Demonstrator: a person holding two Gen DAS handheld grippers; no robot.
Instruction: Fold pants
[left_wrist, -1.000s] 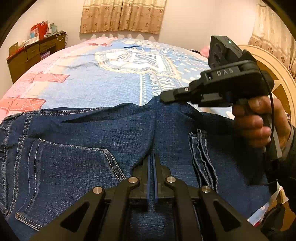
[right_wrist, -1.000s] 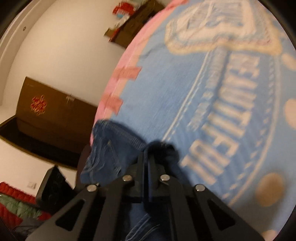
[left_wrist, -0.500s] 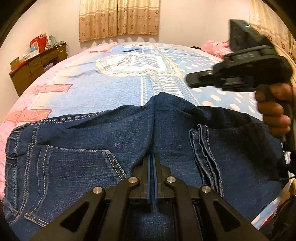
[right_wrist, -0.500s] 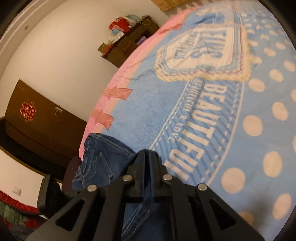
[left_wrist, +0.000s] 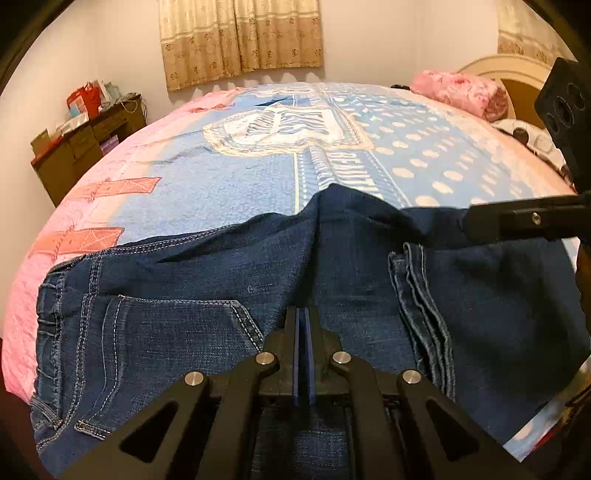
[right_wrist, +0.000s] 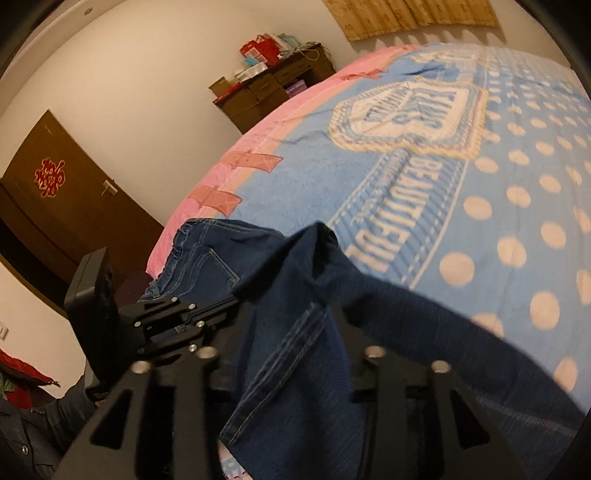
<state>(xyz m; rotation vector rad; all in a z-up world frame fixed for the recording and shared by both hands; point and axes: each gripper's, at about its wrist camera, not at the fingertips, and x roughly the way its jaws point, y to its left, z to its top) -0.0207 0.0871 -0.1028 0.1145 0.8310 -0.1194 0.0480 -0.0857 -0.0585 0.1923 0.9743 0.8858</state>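
Dark blue jeans (left_wrist: 184, 332) lie folded on the near part of the bed, back pocket to the left and a hem stack to the right. My left gripper (left_wrist: 303, 321) is shut, pinching a ridge of denim at the middle. From the right wrist view, the left gripper (right_wrist: 236, 299) has its tips buried in the fabric. The jaws of my right gripper (right_wrist: 291, 317) are opening. A fold of the jeans (right_wrist: 303, 369) lies loose between them, and the pads do not press it. In the left wrist view the right gripper (left_wrist: 476, 221) hovers over the jeans' far right edge.
A blue dotted bedspread (left_wrist: 221, 192) with a pink border stretches beyond the jeans. A pink pillow (left_wrist: 458, 92) and a headboard (left_wrist: 517, 70) are at the far right. A cluttered wooden dresser (right_wrist: 269, 88) and a brown door (right_wrist: 55, 206) stand by the left wall.
My right gripper has swung to the right and parted its jaws, letting go of the denim fold it pinched. The left gripper stays shut on the jeans.
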